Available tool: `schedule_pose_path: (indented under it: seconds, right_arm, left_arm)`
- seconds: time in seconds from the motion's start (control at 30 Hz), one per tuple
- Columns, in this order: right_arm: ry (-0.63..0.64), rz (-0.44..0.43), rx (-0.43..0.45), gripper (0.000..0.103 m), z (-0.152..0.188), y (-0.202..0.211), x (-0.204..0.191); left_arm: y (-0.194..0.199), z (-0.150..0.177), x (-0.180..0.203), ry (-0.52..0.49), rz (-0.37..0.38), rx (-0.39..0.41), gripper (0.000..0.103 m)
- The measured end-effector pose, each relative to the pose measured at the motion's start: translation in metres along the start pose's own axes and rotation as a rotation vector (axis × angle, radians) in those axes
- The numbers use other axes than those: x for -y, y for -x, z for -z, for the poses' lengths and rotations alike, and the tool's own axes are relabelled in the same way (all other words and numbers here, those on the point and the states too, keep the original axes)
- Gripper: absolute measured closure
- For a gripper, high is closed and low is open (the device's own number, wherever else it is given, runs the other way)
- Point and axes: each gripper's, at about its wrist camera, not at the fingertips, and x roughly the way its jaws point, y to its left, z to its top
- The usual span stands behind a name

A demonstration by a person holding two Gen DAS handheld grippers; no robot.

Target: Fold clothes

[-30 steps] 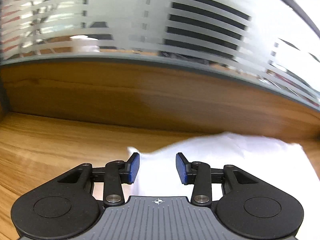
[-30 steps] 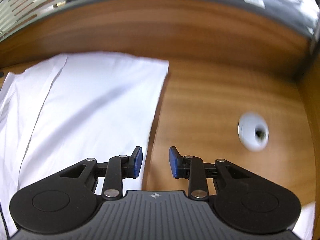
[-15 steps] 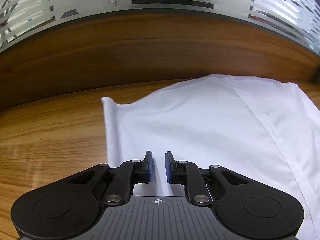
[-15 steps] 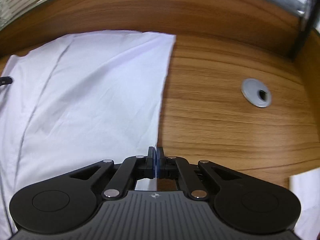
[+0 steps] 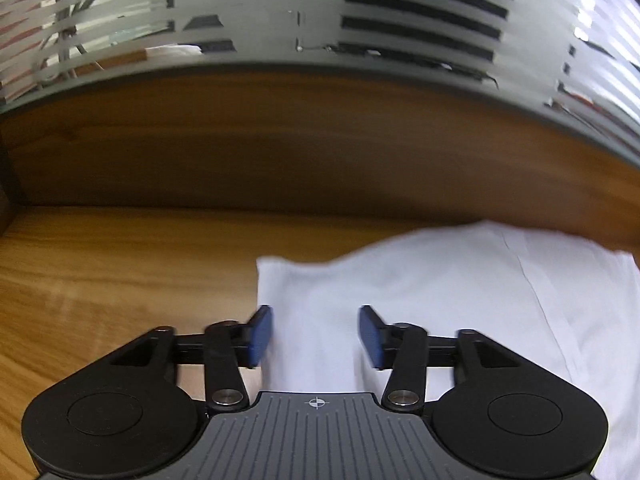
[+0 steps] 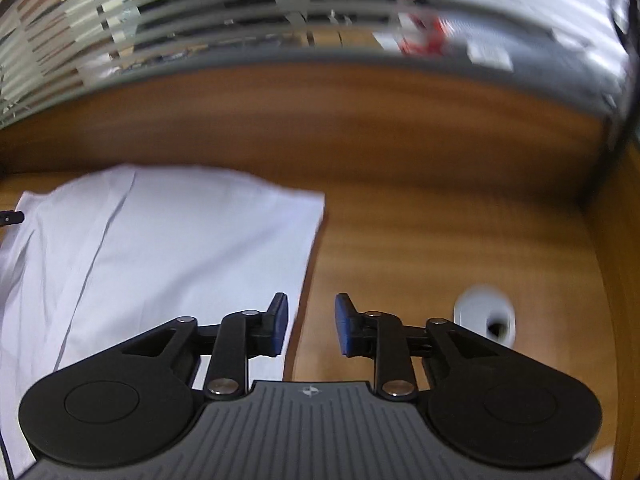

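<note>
A white garment [image 5: 460,292] lies flat on the wooden desk, with a seam running down it. In the left wrist view my left gripper [image 5: 316,336] hovers over the cloth's left edge, its blue-padded jaws opening with only the flat cloth below them. In the right wrist view the same white garment [image 6: 168,248] fills the left half. My right gripper [image 6: 308,324] hangs above its right edge, jaws opening, the left pad over cloth and the right pad over bare wood. Neither gripper holds anything.
A wooden back panel [image 5: 320,140] with striped frosted glass above it closes the desk's far side. A grey round cable grommet [image 6: 486,318] sits in the desk to the right of my right gripper. A wooden side wall [image 6: 616,280] rises at the far right.
Both grippers closed over the garment's edges half a second ago and have now reopened. Both views have tilted up and pulled back, showing more of the back panel.
</note>
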Motion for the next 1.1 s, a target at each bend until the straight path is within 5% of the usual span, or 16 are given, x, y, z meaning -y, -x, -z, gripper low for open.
schedule_pose_path:
  seconds: [0.3,0.43,0.83,0.9,0.97,1.0,1.03,1.1]
  right_arm:
    - [0.215,-0.115,-0.018,0.050,-0.064,-0.067,-0.035]
    - [0.350,-0.152,-0.029,0.033,-0.078,-0.089,-0.057]
    - [0.452,-0.197,-0.126,0.033,-0.111,-0.138,-0.074]
    - [0.446,-0.201,-0.137,0.039,-0.111,-0.141,-0.074]
    - [0.441,-0.202,-0.134,0.044,-0.111,-0.141,-0.074]
    - [0.436,-0.200,-0.128,0.058,-0.110,-0.140,-0.072]
    - [0.426,-0.200,-0.124,0.075,-0.112,-0.139,-0.071]
    - [0.394,-0.205,-0.129,0.090,-0.114,-0.137,-0.068]
  left_arm:
    - [-0.028,-0.018,-0.016,-0.041,-0.021,-0.055,0.036]
    - [-0.044,-0.011,-0.020,-0.028,-0.016,-0.080,0.036]
    - [-0.049,-0.008,-0.023,0.013,0.006,-0.052,0.044]
    - [-0.049,-0.011,-0.025,0.020,0.010,-0.052,0.052]
    - [-0.048,-0.011,-0.027,0.023,0.030,-0.055,0.073]
    - [-0.047,-0.010,-0.028,0.024,0.041,-0.057,0.091]
    - [-0.046,-0.010,-0.027,0.023,0.050,-0.051,0.096]
    - [-0.040,-0.010,-0.019,0.012,0.050,-0.022,0.097]
